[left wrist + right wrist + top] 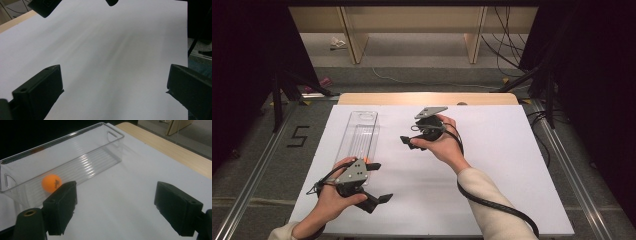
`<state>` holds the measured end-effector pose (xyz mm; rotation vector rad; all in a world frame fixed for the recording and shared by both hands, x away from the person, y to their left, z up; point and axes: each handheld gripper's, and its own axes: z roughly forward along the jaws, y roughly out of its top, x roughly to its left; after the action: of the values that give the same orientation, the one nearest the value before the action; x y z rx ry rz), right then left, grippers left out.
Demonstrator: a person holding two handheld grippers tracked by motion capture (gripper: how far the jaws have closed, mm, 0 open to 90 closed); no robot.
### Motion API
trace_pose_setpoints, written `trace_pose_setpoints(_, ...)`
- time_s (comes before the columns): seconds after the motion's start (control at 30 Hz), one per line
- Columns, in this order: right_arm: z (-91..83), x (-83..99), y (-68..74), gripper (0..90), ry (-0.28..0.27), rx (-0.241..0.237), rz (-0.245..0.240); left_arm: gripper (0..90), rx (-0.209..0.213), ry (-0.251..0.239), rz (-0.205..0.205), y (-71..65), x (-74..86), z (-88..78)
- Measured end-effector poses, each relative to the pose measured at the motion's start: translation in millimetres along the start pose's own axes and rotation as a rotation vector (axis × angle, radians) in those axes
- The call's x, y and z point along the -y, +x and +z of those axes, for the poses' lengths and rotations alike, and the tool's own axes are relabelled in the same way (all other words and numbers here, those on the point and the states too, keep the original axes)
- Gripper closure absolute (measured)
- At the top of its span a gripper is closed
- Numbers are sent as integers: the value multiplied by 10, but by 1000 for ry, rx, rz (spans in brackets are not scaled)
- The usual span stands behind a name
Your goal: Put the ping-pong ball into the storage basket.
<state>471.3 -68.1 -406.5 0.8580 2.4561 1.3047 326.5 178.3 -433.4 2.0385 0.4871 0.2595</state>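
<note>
We see a white sheet (492, 165) covering the wooden table (427, 98), grey floor (422, 55) beyond with cables (504, 45) and pale wooden furniture legs (353, 42), dark drapes (242, 75) flanking both sides.

Looking down and forward from above onto the white table (492, 175). Riding low over it, aimed across bare surface toward the right gripper (75, 3). Riding close to the table (130, 202), facing the clear bin (75, 152), also seen from overhead (357, 132).
</note>
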Motion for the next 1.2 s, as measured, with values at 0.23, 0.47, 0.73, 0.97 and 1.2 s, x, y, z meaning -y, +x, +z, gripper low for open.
trace_pose_setpoints(0.23, -102, 66, -61, 195, -4, 16, 11, 0, -2, 0, -3, 3, 1, -5)
trace_pose_setpoints(0.47, -191, 114, -95, 195, -8, 26, 16, 0, -2, 0, -2, 4, 1, -5)
trace_pose_setpoints(0.73, -331, 210, -158, 195, -17, 43, 31, 0, -4, 1, -3, 4, 0, -6)
trace_pose_setpoints(0.97, -493, 302, -245, 196, -28, 61, 51, 0, -5, 1, -3, 5, 1, -6)
trace_pose_setpoints(1.2, -580, 391, -277, 196, -25, 74, 61, 0, -6, 0, -4, 5, 1, -6)
